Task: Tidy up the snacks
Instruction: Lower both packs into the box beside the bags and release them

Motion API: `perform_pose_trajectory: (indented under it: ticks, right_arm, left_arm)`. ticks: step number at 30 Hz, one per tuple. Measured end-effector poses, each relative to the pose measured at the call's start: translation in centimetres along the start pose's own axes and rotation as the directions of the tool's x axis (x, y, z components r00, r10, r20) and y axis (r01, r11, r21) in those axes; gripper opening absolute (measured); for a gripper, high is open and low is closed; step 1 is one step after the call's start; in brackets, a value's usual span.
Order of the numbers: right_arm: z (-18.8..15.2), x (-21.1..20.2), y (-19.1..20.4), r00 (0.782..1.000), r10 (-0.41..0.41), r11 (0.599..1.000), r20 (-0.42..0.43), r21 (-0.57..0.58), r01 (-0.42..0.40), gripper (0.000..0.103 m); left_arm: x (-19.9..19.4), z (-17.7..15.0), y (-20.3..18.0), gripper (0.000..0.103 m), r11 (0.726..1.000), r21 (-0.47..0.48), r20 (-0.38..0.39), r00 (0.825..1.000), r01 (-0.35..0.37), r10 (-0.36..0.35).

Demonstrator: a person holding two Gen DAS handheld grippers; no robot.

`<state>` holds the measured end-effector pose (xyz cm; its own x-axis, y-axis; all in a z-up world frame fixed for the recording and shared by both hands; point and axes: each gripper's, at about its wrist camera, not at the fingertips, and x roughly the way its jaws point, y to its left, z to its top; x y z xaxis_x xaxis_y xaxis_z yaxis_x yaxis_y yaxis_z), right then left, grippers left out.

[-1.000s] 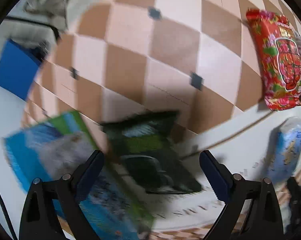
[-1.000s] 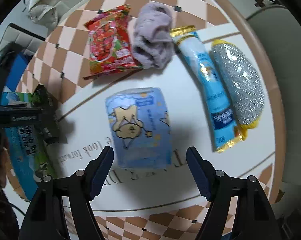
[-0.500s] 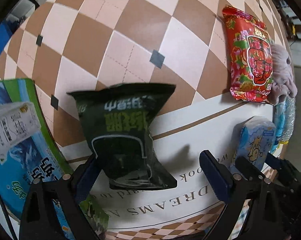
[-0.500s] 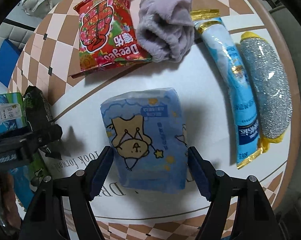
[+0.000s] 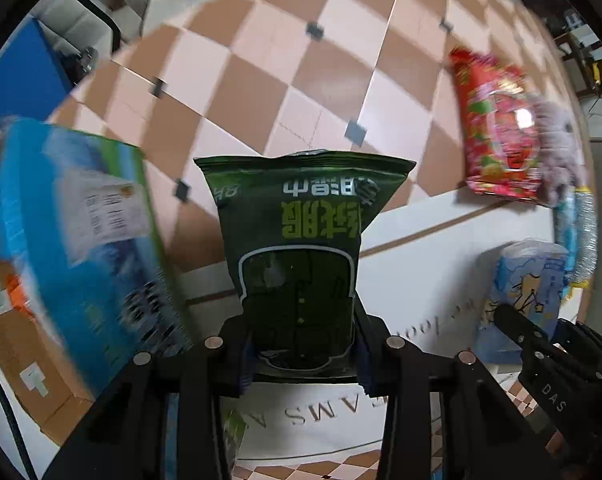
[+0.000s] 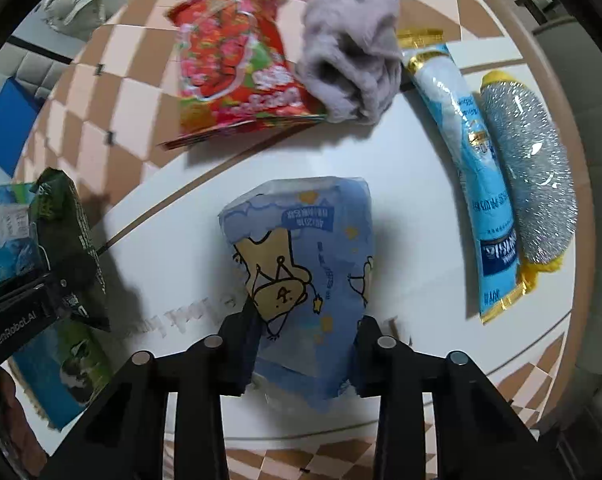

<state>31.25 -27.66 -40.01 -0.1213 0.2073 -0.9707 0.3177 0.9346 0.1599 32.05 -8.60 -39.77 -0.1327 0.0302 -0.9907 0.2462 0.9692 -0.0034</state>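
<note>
Two soft, light, crinkly packets were held by their near seams, the dark green snack bag (image 5: pixel 301 248) pinched in the left gripper (image 5: pixel 303 354) at 6 o'clock, the blue cartoon pack (image 6: pixel 301 264) likewise in the right gripper (image 6: pixel 301 354); both were judged slippery, crushable.

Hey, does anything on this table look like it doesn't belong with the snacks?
Yes: a crumpled grey cloth overlapping the red snack bag, and a silver scouring pad at the table's right edge. Neither is a snack.
</note>
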Motion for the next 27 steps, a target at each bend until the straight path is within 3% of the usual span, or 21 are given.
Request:
perform_pose_trajectory:
  ticks: [5,7,8,14,20,27]
  right_arm:
    - [-2.4,-4.4,3.3,0.996,0.059,0.996,0.065,-0.072,-0.054,0.038]
    - [-3.9,-6.7,5.6,0.991,0.096,0.989,0.096,-0.118,-0.085,0.038]
    - [-4.4,-7.5,6.6,0.988,0.110,0.986,0.106,-0.136,-0.095,0.038]
    - [-9.4,-12.7,16.1,0.964,0.230,0.935,0.132,-0.303,-0.182,0.038]
    - [-13.8,-10.3,28.3,0.954,0.298,0.854,0.029,-0.455,-0.253,0.038]
    - [-15.8,-2.4,37.6,0.964,0.256,0.830,-0.072,-0.494,-0.257,0.038]
  left_arm:
    - [-5.6,-4.5,1.3,0.036,0.997,-0.001,0.104,0.992,0.077,-0.077]
    - [-7.9,-8.2,3.0,0.036,0.995,-0.013,0.154,0.983,0.101,-0.097]
    - [-9.9,-8.2,3.5,0.036,0.994,-0.017,0.170,0.980,0.106,-0.102]
    - [-15.5,-10.4,13.1,0.036,0.991,-0.107,0.239,0.970,0.083,-0.056]
    - [-13.7,-10.8,24.6,0.036,0.966,-0.257,0.165,0.986,0.022,0.021]
    - [-7.3,-11.4,32.9,0.036,0.932,-0.361,0.012,0.999,0.040,-0.038]
